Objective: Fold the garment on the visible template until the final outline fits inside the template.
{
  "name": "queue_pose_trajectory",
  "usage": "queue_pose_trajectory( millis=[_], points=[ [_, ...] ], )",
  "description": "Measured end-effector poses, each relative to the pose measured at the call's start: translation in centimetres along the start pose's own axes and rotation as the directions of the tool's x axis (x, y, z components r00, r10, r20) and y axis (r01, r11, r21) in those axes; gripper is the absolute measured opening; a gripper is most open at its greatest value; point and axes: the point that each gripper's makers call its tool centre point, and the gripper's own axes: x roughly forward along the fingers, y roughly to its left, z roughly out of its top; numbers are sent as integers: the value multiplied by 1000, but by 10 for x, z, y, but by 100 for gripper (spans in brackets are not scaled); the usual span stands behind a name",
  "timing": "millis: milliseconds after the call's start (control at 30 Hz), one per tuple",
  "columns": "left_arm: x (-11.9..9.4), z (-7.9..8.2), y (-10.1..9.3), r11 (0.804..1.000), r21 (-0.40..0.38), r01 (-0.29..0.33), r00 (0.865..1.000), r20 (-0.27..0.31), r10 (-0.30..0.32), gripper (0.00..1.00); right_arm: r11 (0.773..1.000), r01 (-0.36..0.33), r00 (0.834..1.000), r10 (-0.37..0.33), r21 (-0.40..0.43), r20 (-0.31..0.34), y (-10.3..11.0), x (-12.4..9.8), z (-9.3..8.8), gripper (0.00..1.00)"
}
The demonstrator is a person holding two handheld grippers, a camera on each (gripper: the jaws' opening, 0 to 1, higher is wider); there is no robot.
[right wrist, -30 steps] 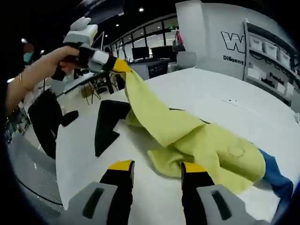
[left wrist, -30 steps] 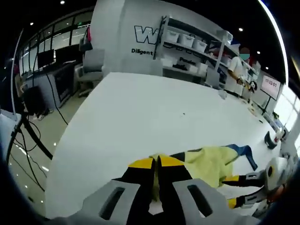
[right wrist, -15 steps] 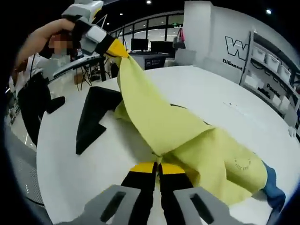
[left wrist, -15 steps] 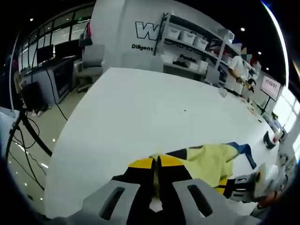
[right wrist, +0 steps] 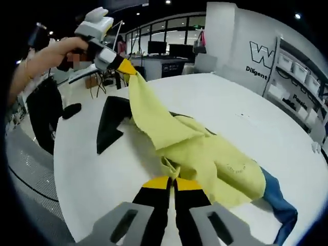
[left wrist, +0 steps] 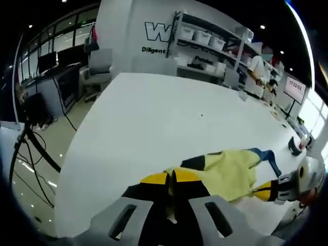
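Note:
A yellow garment (right wrist: 205,148) with a blue sleeve (right wrist: 277,197) lies stretched across the white table (right wrist: 246,102), partly covering a black template (right wrist: 110,125). In the right gripper view a hand holds my left gripper (right wrist: 122,63) raised at the upper left, shut on one garment corner so the cloth hangs taut from it. My right gripper (right wrist: 172,182) is shut on a bunched edge of the garment near the table. In the left gripper view the left gripper (left wrist: 171,178) is shut on yellow cloth, the garment (left wrist: 228,169) trails right, and the right gripper (left wrist: 279,190) grips its near edge.
The round white table's edge (left wrist: 77,154) drops to the floor on the left, where cables and desks stand. Shelves with white bins (left wrist: 205,38) and an office chair (left wrist: 100,66) line the far wall. A person (left wrist: 259,72) stands at the far right.
My right gripper went from open to shut on the garment's edge a second ago and still holds it. The left gripper stayed shut on the raised corner, and the cloth shifted slightly.

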Motion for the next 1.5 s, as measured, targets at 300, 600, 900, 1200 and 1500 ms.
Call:
queue_pose_trajectory(
  millis=[300,600,900,1200,1500],
  points=[
    [-25,-26,1,1000,9,21,999,-39,-21,4,999,27,1000,-27,-34,13,-13,-55,-21,0],
    [-60,-49,-3,998,21,53,995,-86,-51,4,1000,2,1000,-2,-21,0,-4,-98,-32,0],
    [-100,-105,-20,995,47,87,972,-225,-75,4,998,-2,996,-4,-67,-89,10,-132,-56,0],
    [-118,-155,-33,995,45,84,951,-303,-66,4,995,-29,989,14,-98,-150,23,-147,-85,0],
    [-132,-205,-34,996,70,46,912,-409,-13,4,998,-6,969,-12,-68,-247,25,-148,-129,0]
  ],
)
